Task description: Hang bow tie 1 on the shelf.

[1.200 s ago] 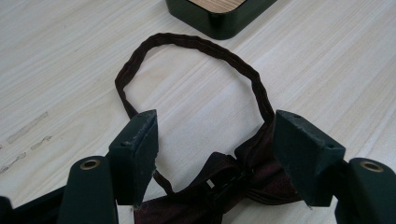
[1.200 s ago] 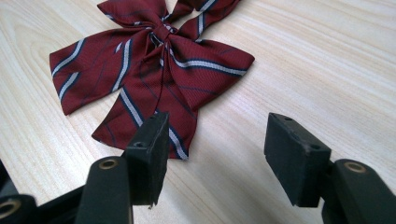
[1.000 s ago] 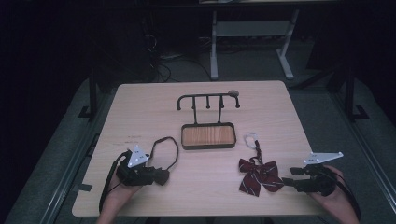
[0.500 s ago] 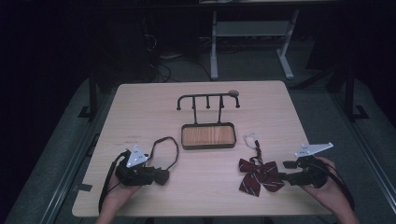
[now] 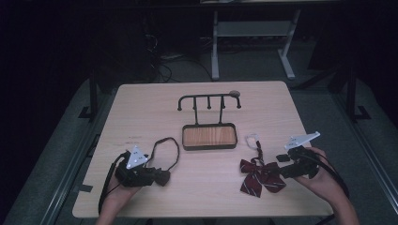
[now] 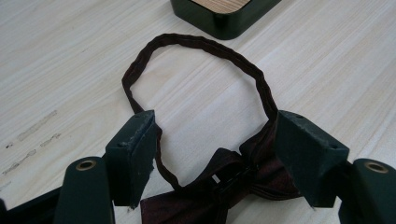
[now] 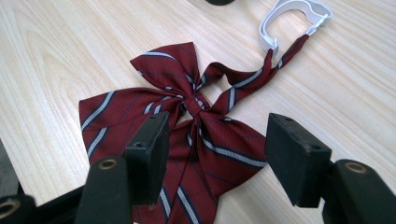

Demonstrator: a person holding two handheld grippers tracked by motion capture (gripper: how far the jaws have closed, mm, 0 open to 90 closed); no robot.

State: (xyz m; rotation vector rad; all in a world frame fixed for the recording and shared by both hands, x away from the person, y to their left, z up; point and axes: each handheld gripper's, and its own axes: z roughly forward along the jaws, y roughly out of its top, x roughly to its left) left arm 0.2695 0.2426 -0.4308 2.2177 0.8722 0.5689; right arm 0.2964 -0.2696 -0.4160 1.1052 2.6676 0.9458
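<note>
From the high view, the striped bow tie (image 5: 261, 176) lies on the surface (image 5: 197, 197) before the right hand-held gripper (image 5: 281, 171); a dark bow tie (image 5: 162, 176) sits at the left hand-held gripper (image 5: 157, 176).

Left gripper view: jaws wide apart, empty, astride its knot (image 6: 233, 179).

Right gripper view: jaws spread, empty. The fabric is probably light and floppy (pinch the central knot (image 7: 194, 109)).

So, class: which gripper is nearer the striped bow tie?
Right. The right gripper sits at the striped bow tie, jaws open over it; the left gripper is across the table.
</note>
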